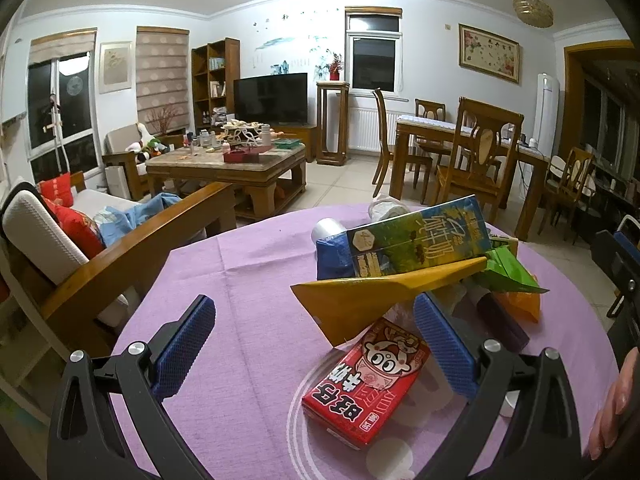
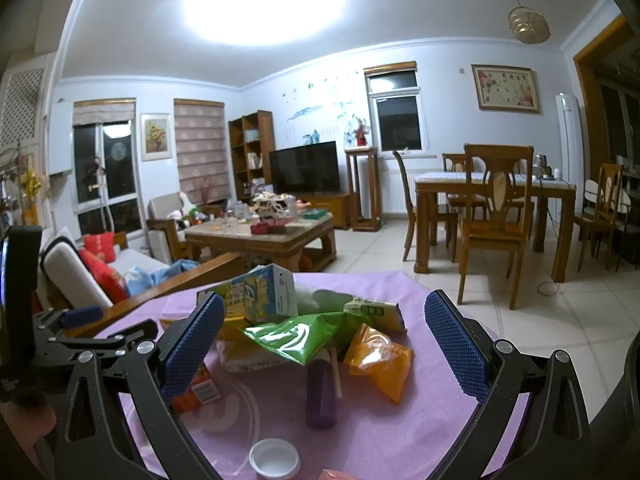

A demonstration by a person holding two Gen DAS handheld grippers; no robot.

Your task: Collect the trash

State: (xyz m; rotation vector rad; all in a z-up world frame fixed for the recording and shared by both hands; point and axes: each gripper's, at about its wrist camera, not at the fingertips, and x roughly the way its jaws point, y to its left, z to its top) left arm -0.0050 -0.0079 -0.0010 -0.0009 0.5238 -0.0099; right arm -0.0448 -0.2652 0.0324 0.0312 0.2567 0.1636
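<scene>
Trash pile (image 2: 304,332), heaped mid-table on purple cloth (image 1: 224,280) (cartons, wrappers, bottle), likely gathered there for collection. Left gripper (image 1: 316,344) spread wide, empty, beside red carton (image 1: 366,380); right gripper (image 2: 328,344) likewise apart, straddling the heap.

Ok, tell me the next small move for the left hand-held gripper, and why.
Probably ease the left hand-held gripper forward and down over the red carton, then close. It is open and empty, and the carton lies flat on the purple tablecloth nearest its fingers, at the front of the pile. The right hand-held gripper is open too.
</scene>
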